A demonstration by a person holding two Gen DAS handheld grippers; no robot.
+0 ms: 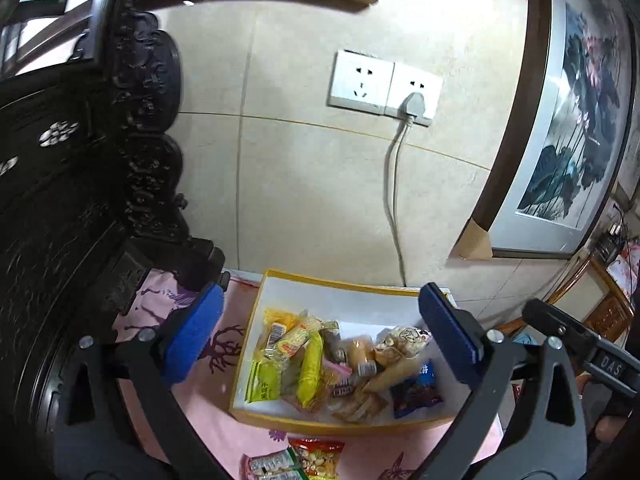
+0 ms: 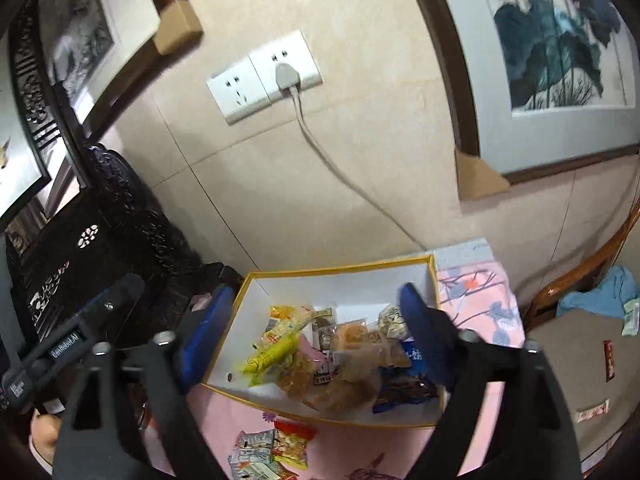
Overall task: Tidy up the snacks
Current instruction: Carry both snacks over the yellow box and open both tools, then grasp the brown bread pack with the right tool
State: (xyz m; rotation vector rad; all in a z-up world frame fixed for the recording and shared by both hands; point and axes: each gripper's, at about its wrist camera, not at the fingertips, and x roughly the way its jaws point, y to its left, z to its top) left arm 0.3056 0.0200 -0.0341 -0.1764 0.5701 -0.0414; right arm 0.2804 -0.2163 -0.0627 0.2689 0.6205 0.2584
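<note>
Snacks (image 1: 320,364) lie heaped in the yellow-rimmed box (image 1: 340,280) on the pink cloth of the table (image 1: 208,420), and a few more packets (image 1: 296,460) sit loose on the cloth just in front of the box. Reading left to right in the heap: a green-yellow packet (image 1: 262,380), a long yellow wrapper (image 1: 312,364), pale bread-like pouches (image 1: 396,372), then a dark blue bag (image 1: 416,392). All look light, soft and crinkly, with slick film that may slide, and the contents would probably crush under a hard squeeze (biscuits and buns, I think, though the labels are too blurred to read). A sealed end or a flat middle seems the safest hold.

On the left, the left gripper (image 1: 320,332) hangs above the box with its blue fingers (image 1: 196,328) spread wide, holding and touching nothing. Further right, the right gripper (image 2: 316,332) is likewise wide apart over the heap, and empty.
</note>
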